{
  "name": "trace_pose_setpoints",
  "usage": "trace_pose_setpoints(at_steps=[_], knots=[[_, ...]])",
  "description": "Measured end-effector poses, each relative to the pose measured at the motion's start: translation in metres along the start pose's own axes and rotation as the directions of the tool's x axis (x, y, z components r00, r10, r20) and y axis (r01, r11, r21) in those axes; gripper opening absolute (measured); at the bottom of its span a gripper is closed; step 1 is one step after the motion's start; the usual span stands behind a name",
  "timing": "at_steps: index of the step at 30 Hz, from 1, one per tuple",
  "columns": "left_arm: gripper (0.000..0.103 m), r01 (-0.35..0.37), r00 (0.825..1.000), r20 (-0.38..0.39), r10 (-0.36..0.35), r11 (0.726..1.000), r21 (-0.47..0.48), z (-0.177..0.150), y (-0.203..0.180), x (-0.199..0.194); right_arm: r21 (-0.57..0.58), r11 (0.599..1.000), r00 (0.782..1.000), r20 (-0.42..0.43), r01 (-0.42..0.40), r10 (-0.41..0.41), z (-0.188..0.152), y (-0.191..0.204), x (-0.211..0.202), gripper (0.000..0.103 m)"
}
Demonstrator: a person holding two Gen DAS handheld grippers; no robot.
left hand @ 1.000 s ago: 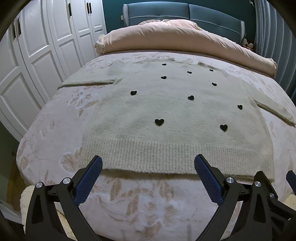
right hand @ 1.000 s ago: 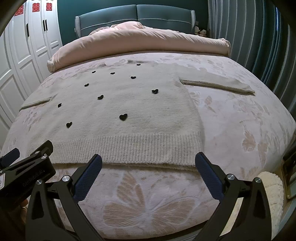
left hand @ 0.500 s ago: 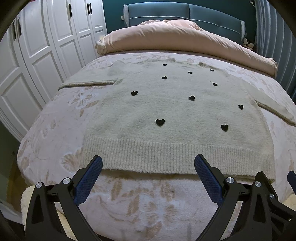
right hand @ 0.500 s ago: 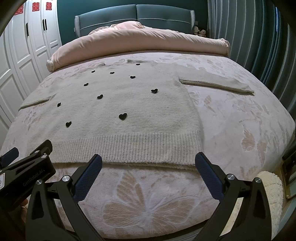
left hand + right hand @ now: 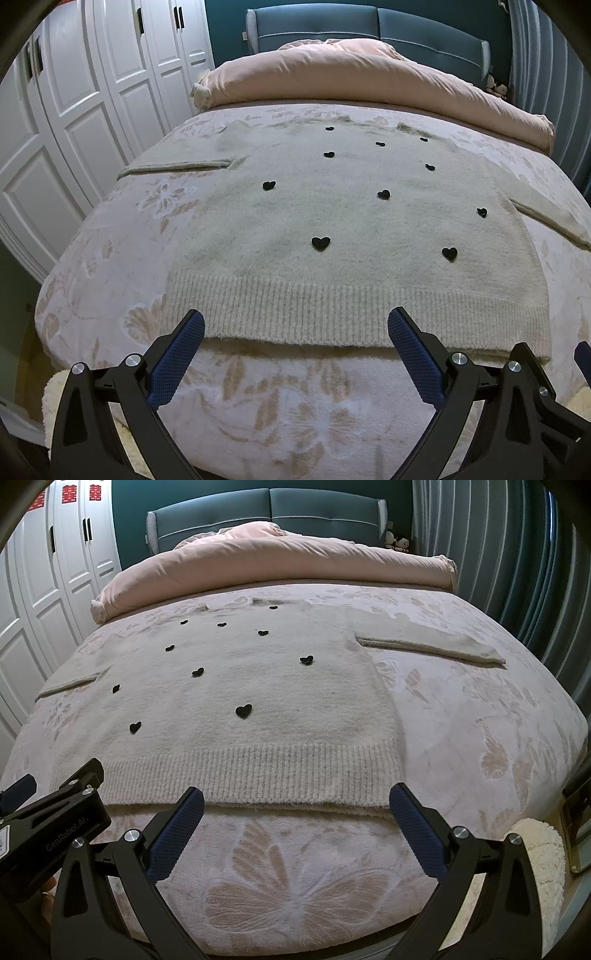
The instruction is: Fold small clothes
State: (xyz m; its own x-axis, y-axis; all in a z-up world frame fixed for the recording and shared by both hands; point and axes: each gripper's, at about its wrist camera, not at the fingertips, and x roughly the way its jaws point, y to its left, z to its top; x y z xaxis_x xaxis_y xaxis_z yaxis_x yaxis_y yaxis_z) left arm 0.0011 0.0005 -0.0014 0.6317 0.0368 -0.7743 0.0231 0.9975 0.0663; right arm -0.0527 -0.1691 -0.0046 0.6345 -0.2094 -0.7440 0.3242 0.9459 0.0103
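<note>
Knitted cream sweater [image 5: 351,229] is seen spread flat on the bed [image 5: 122,258], filling mid-frame, sleeves out; 0 folds are made. Left gripper [image 5: 295,332] and right gripper [image 5: 295,810] are held spread wide, empty, at the hem [image 5: 236,775].

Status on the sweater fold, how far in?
Done: the sweater lies flat, face up on the bed, both sleeves spread out to the sides. In hand: nothing; the left claw and right claw are both open, empty, near the ribbed hem. Left: every fold; sleeves and body show no fold yet.
</note>
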Motion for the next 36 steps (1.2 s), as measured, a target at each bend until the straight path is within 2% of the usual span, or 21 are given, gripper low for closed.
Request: trace_pose_setpoints(at_steps=[36], knots=[[0.098,0.002,1.000,-0.007,-0.002,1.000,-0.003,-0.0003,0.0012,0.0022,0.001,1.000,1.000,-0.004,0.003,-0.003,-0.0010,-0.0027,-0.0014,0.098]])
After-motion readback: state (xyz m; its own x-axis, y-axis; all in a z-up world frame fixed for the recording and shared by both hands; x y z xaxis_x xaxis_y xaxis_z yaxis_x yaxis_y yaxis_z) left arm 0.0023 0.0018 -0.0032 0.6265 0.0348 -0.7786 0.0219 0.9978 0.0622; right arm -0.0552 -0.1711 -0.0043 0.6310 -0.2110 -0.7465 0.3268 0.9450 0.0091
